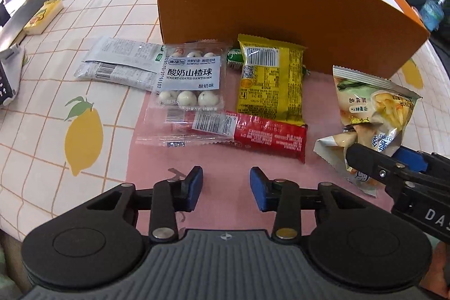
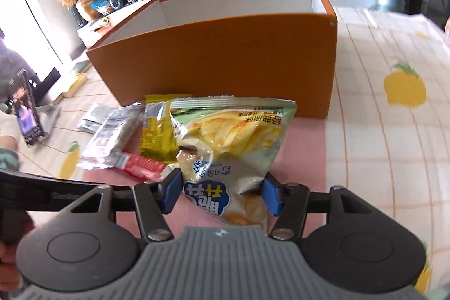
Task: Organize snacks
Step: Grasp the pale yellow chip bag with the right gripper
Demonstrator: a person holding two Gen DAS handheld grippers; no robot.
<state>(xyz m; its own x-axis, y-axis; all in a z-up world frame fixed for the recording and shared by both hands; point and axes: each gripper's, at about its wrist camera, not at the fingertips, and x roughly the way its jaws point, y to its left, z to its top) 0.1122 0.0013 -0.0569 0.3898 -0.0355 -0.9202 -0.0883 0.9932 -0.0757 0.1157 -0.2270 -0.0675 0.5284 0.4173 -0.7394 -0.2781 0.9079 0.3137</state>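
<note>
The right claw (image 2: 222, 194) squeezes the chip bag (image 2: 233, 148), lifted a bit in front of the orange box (image 2: 219, 58). The left claw (image 1: 226, 189) is wide with nothing in it, above the pink mat (image 1: 225, 159) on the desk (image 1: 42, 131). The other snacks (image 1: 222, 97) lie by the box.

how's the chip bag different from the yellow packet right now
The chip bag is crumpled, pale green and pinched in the right tongs; the yellow packet lies flat, barcode side up, untouched. The chip bag stands apart; the yellow packet overlaps the red packet. Both sit before the orange box.
</note>
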